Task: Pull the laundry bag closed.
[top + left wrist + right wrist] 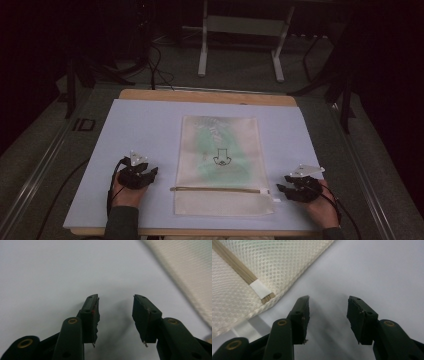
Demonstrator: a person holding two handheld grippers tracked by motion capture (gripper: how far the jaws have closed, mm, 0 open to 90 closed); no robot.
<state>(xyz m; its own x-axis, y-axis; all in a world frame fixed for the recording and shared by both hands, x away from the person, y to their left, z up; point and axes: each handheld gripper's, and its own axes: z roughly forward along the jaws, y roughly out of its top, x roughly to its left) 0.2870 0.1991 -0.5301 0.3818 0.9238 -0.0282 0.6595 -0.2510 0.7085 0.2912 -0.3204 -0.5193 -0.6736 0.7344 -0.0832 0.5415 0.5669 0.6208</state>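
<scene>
A flat, cream, rectangular mesh laundry bag (pixel 220 165) with a tan zipper (pixel 215 189) lies centred on the pale blue mat (pixel 135 125). At its nine o'clock the left gripper (pixel 142 172) gapes empty; at four o'clock the right gripper (pixel 286 189) does likewise.

The mesh bag (pixel 217 165) bears a dark arrow-like sign – its shape unclear; the floor mark (pixel 83 124) reads "ID".

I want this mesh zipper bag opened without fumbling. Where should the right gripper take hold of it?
Probably the white zipper pull tab at the zipper's right end: it sticks out past the flat mesh bag. Come in from the right, where the open right gripper already sits.
</scene>
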